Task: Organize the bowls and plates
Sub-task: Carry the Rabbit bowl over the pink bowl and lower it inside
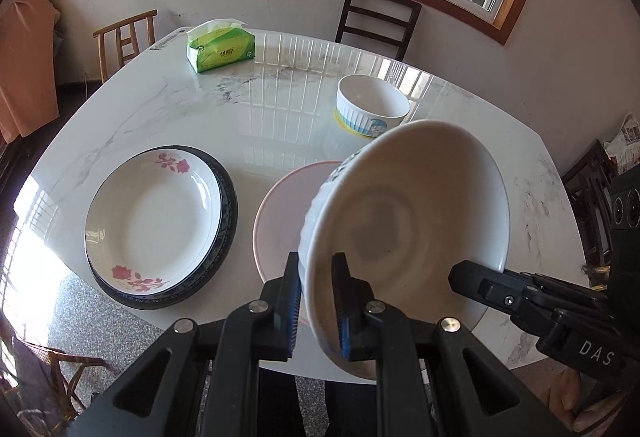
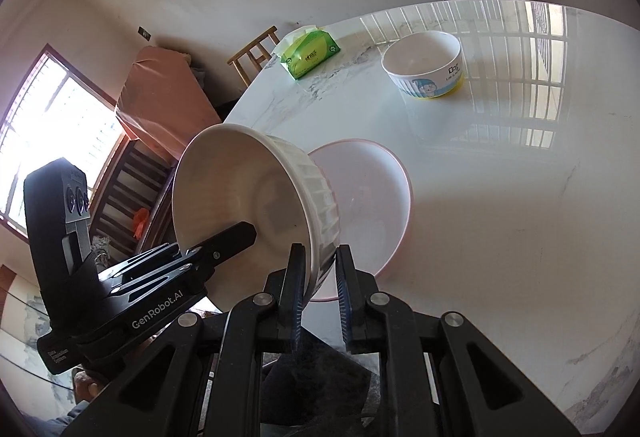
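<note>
Above the pink plate (image 1: 276, 221) on the table (image 1: 256, 117), the tilted white bowl (image 1: 404, 213) is gripped by both claws; left claw (image 1: 316, 301) and right claw (image 2: 318, 273) each clench its rim, apparently lifted.

The table (image 1: 280, 105) is polished white marble with grey veins, glossy enough to mirror the window bars. The ribbed white bowl (image 1: 408, 205) looks like glazed ceramic, smooth and shiny. At nine o'clock, the rose-printed plate (image 1: 154, 221) gleams likewise. The left claw (image 1: 316, 301) is matt black plastic with ridged blue pads (image 1: 295, 301) and bright metal pins. At eleven o'clock, the tissue pack (image 1: 222, 49) wears crinkly green film.
</note>
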